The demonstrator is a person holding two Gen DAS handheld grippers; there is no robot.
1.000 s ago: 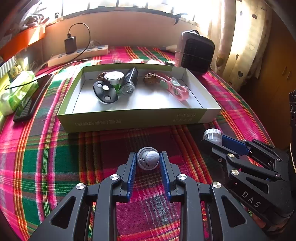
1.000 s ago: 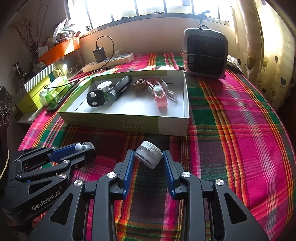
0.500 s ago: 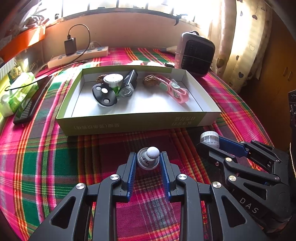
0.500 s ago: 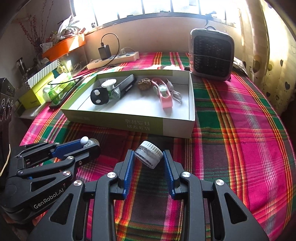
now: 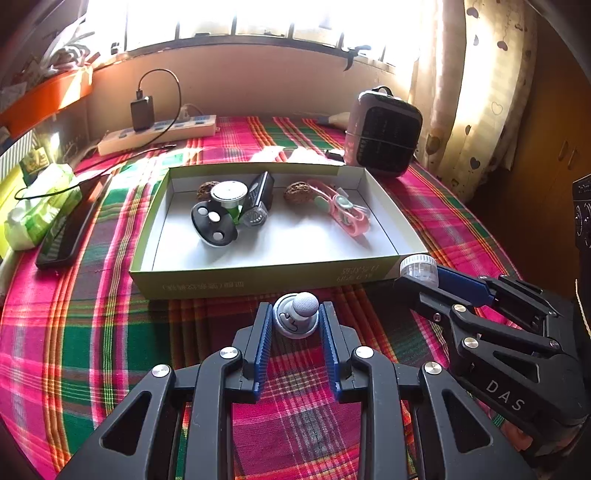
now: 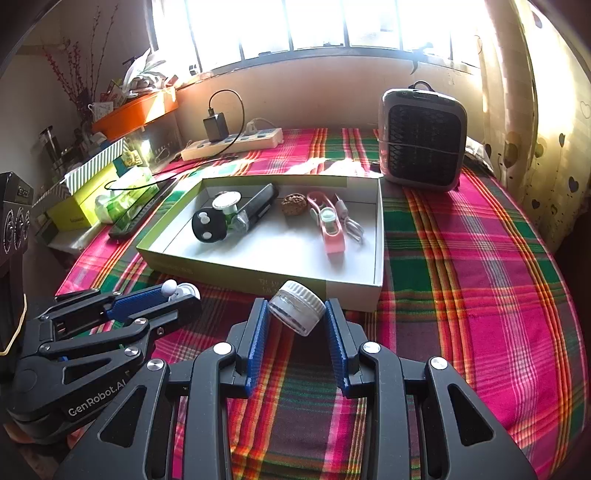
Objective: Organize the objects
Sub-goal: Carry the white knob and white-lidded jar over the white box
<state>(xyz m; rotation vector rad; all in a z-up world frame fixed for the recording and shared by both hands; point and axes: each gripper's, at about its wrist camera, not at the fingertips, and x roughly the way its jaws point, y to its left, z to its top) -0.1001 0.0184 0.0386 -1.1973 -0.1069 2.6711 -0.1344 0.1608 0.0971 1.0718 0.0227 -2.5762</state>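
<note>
Bright sun comes in through a barred window [image 6: 317, 22] above a pale wall [image 6: 314, 96], next to a curtain [image 5: 469, 92] with little hearts, and lights up the red and green checked cloth [image 6: 472, 258].

A woven plaid cloth [image 5: 92, 332] is spread over the table. The shallow box [image 5: 258, 282] looks like matt cardboard. The small jar [image 6: 295, 312] is clear glass, capped in ribbed white plastic.

Window [image 6: 332, 22] glare, sharp pics, fisheye edges
</note>
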